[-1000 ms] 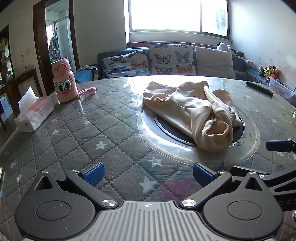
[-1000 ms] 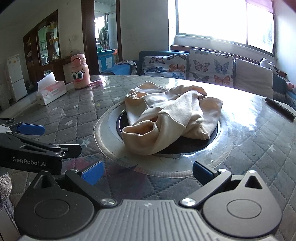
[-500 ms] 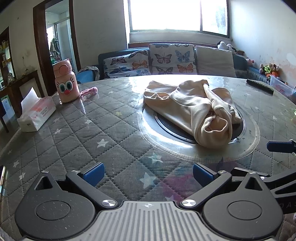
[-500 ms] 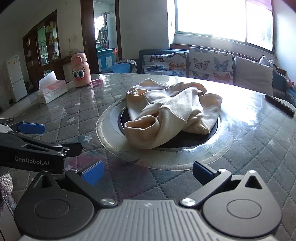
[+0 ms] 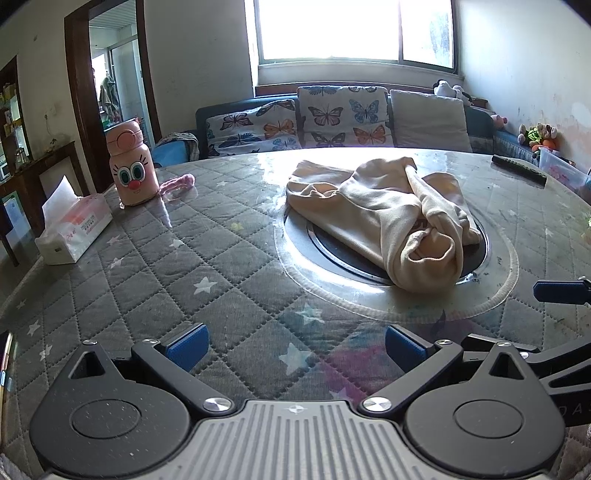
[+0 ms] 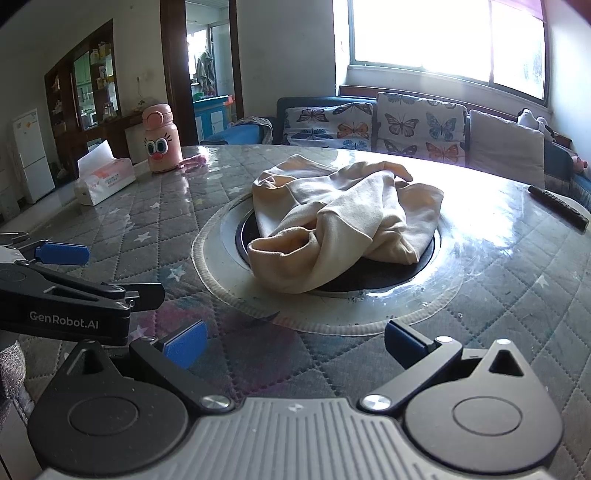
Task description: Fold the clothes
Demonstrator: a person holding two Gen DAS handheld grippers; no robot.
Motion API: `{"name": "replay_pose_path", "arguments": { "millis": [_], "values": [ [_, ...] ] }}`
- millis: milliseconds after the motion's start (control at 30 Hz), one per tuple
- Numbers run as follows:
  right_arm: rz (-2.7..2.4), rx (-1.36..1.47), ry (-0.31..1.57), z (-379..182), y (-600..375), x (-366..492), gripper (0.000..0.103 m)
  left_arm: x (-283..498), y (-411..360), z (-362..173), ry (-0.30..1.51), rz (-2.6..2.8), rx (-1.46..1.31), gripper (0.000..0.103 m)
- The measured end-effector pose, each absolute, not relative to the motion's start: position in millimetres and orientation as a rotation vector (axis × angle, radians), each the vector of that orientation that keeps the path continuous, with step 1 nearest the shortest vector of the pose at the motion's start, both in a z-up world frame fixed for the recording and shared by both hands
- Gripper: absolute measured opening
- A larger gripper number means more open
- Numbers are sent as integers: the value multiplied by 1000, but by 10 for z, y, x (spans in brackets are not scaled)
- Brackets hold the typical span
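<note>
Cream garment (image 5: 384, 210) lies crumpled in a loose heap at the middle of the round table (image 5: 155, 266), draped over the dark circular inset (image 5: 332, 245) so that part of it hangs past the inset's far rim; a sleeve or leg end with an open cuff (image 5: 428, 251) curls toward the near side. In the right wrist view the same garment (image 6: 343, 225) shows a folded-over band across its top and a rounded bulge at its near edge. A pale ring (image 6: 436, 306) of clear covering circles the inset, and the quilted grey star-print cloth spreads out from it under a glossy sheet.

Left gripper (image 5: 295, 341) hovers low over the near table edge, its blue-padded jaws spread wide with nothing between them, well short of the garment. Right gripper (image 6: 295, 341) sits likewise near the table edge, jaws spread wide and empty, also apart from the garment. The two grippers are side by side; the left one's body (image 6: 66, 299) shows at the left edge of the right wrist view.

Further off on the left stand a pink cartoon-faced bottle (image 5: 132, 166) and a tissue box (image 5: 72, 229), apart from each other. A dark remote (image 5: 519, 170) lies near the far right edge. Beyond the table is a sofa with butterfly cushions (image 5: 343, 118) under a bright window (image 5: 354, 29)
</note>
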State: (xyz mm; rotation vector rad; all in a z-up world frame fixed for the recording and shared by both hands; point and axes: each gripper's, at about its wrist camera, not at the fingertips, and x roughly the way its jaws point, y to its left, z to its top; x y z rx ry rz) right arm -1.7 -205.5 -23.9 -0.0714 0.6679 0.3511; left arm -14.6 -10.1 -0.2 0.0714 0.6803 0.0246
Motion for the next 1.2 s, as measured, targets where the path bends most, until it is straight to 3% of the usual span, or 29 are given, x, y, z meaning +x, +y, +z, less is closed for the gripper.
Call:
{"name": "replay_pose_path", "arguments": {
  "millis": [1200],
  "values": [
    [354,-63,707,-270,-2016,265,103,141,-59,-28,719,27,72,103]
  ]
}}
